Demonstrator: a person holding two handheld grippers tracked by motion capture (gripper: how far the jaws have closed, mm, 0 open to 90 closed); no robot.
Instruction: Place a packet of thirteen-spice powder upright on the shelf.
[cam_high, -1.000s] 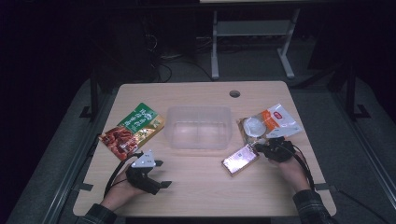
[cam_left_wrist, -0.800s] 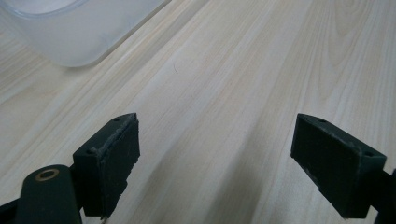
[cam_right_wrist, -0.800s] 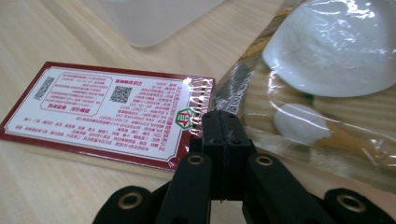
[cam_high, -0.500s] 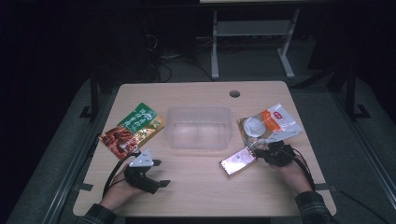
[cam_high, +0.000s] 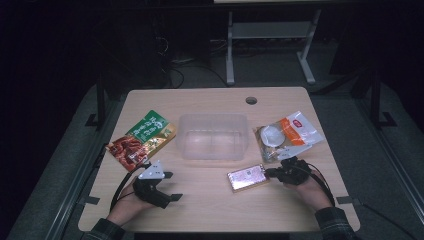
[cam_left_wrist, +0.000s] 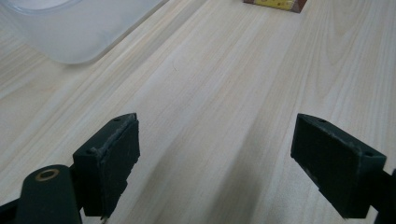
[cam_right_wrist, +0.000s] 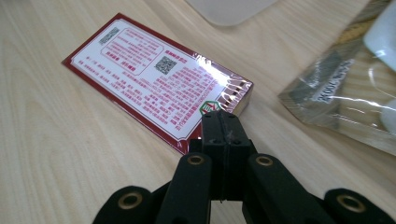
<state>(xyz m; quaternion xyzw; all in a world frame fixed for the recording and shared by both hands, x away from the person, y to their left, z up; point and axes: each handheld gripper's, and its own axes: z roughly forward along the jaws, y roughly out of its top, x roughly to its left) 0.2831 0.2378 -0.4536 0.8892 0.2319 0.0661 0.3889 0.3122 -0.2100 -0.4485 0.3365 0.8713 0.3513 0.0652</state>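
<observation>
A: Right tool (cam_right_wrist: 219, 122) clamped shut, tips pressed onto the near corner of the flat red-bordered white printed packet (cam_right_wrist: 156, 78). Lying flat on the pale wooden counter (cam_high: 210, 200), lower right of centre in the high view, just below the clear plastic bin (cam_high: 213, 136).

B: So nudging rather than gripping? Nothing pinched between the pads, looks like.

A: Yep. Left tool (cam_left_wrist: 215, 158) wide open over bare wood, lower left, holding nothing.

B: Bin looks empty too. Green-and-red snack pouch (cam_high: 142, 139) and clear bag with orange label (cam_high: 286, 134) untouched either side. Barely started, probably.
</observation>
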